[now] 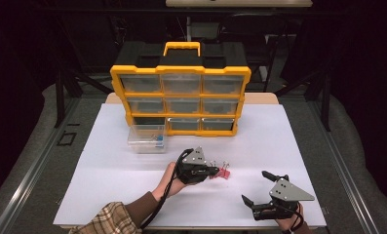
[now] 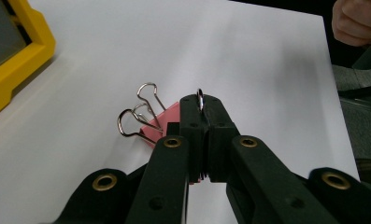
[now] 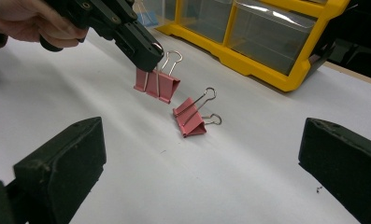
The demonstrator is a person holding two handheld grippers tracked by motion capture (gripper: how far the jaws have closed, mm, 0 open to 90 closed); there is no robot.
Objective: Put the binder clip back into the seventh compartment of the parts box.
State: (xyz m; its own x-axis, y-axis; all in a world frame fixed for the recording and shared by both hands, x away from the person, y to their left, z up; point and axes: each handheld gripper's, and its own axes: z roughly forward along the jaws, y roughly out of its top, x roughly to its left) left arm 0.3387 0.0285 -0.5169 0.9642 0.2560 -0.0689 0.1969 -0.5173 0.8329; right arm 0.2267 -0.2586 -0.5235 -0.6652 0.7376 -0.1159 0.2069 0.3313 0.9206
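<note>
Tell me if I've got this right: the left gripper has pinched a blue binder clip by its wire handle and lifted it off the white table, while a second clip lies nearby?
Not quite: the held clip is pink, not blue, as the right gripper view shows. The left gripper does pinch it by its wire handle, clear of the white table, with a second clip nearby.

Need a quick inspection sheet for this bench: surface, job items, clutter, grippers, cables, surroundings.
Surface: white sheet over the table, flat.
Job's things: held pink binder clip off the sheet; second pink binder clip lying on it.
Clutter: clear drawer pulled out of the yellow organizer, standing in front of its empty slot.
Grippers: left gripper shut on the held clip's wire handle; right gripper open, holding nothing.
Cables: black cable along left forearm.
Surroundings: dark, black stands behind.
</note>
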